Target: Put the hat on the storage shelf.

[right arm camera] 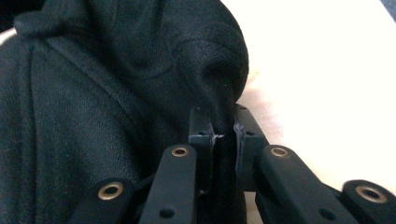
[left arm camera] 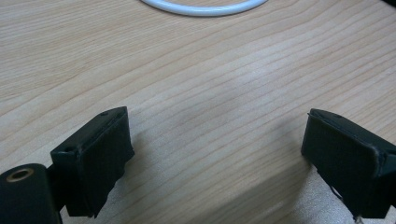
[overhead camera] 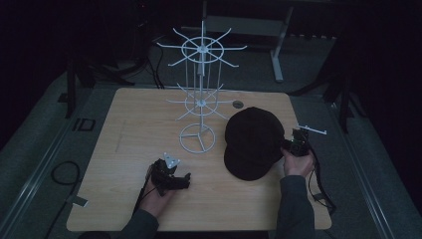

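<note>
**A:** What sits on the bench (overhead camera: 139, 119)?

**B:** A pale wooden bench top in a dark room. Near its middle stands a white wire display rack (overhead camera: 201, 89), upright, with two tiers of spoke-like hooks and a ring base. Just to the right of that base lies a black cap (overhead camera: 251, 142), crown up, its brim toward the person.

**A:** Where are the two grippers?

**B:** The left gripper (overhead camera: 183, 180) rests low on the bench at the near left, well apart from the cap and a little in front of the rack's base. In the left gripper view its jaws stand wide apart with bare wood between them and nothing held (the white ring of the rack base (left arm camera: 205, 8) curves across the top edge).

**A:** And the right?

**B:** The right gripper (overhead camera: 287, 145) is at the cap's right edge, held in the person's hand (overhead camera: 297, 163). In the right gripper view its jaws are closed tight on a fold of the black cap fabric (right arm camera: 116, 93), pinched between the two pads.

**A:** Anything nearby that crowds it?

**B:** The rack stands just left of the cap, its lower hooks reaching over toward the crown. A small dark round fitting (overhead camera: 238, 104) is set in the bench behind the cap. A cable (overhead camera: 318, 184) trails from the right gripper past the bench's right edge.
</note>
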`<state>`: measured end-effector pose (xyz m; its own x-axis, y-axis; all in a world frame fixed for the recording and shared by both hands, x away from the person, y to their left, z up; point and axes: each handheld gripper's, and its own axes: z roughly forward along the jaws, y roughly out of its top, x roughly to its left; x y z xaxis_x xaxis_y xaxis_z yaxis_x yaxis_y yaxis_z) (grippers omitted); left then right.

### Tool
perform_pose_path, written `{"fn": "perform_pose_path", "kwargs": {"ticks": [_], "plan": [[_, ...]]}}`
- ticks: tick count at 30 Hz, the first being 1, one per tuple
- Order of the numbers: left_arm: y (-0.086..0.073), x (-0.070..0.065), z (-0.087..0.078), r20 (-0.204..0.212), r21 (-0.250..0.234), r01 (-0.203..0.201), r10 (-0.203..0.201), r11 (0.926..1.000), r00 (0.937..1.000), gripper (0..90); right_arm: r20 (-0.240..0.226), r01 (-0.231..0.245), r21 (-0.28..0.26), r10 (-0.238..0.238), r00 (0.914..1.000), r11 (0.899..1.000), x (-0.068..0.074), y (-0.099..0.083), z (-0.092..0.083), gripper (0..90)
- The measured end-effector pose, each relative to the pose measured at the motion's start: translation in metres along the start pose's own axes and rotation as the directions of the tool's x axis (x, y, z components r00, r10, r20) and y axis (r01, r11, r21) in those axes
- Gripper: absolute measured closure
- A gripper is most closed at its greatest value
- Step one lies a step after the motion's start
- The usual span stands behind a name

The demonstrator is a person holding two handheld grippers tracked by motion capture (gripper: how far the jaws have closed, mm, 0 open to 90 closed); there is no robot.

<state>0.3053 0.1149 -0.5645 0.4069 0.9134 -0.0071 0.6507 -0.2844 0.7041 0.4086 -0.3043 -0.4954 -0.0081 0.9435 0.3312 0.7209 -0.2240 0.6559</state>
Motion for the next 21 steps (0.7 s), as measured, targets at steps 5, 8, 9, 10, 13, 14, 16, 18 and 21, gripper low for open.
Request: {"fn": "perform_pose_path", "kwargs": {"ticks": [5,8,9,10,13,14,16,18,21], "plan": [[0.0,0.0,0.0,0.0,0.001,0.0,0.0,1.0,1.0,8.9,-0.005,0.011,-0.023,-0.011,0.9999,1.0,0.003,0.009,-0.006,81.3],[0.0,0.0,0.0,0.0,0.001,0.0,0.0,1.0,1.0,8.9,-0.005,0.021,-0.038,-0.021,0.9998,0.999,0.004,0.013,-0.01,81.3],[0.0,0.0,0.0,0.0,0.001,0.0,0.0,1.0,1.0,8.9,-0.006,0.019,-0.045,-0.019,0.9998,0.999,0.004,0.015,-0.012,81.3],[0.0,0.0,0.0,0.0,0.001,0.0,0.0,1.0,1.0,8.9,-0.007,0.024,-0.052,-0.025,0.9997,0.998,0.004,0.016,-0.013,81.3],[0.0,0.0,0.0,0.0,0.001,0.0,0.0,1.0,1.0,8.9,-0.012,0.031,-0.063,-0.032,0.9994,0.998,0.004,0.021,-0.017,81.2],[0.0,0.0,0.0,0.0,0.001,0.001,-0.001,1.0,1.0,8.9,-0.012,0.031,-0.068,-0.032,0.9994,0.997,0.004,0.022,-0.018,81.3],[0.0,0.0,0.0,0.0,0.001,0.0,0.0,1.0,1.0,8.9,-0.017,0.033,-0.077,-0.034,0.9993,0.996,0.003,0.025,-0.021,81.2],[0.0,0.0,0.0,0.0,0.001,0.0,0.0,1.0,1.0,8.9,-0.018,0.035,-0.084,-0.037,0.9992,0.996,0.003,0.027,-0.022,81.2],[0.0,0.0,0.0,0.0,0.001,0.0,0.0,1.0,1.0,8.9,-0.021,0.034,-0.098,-0.036,0.9991,0.995,0.003,0.03,-0.025,81.2]]}}
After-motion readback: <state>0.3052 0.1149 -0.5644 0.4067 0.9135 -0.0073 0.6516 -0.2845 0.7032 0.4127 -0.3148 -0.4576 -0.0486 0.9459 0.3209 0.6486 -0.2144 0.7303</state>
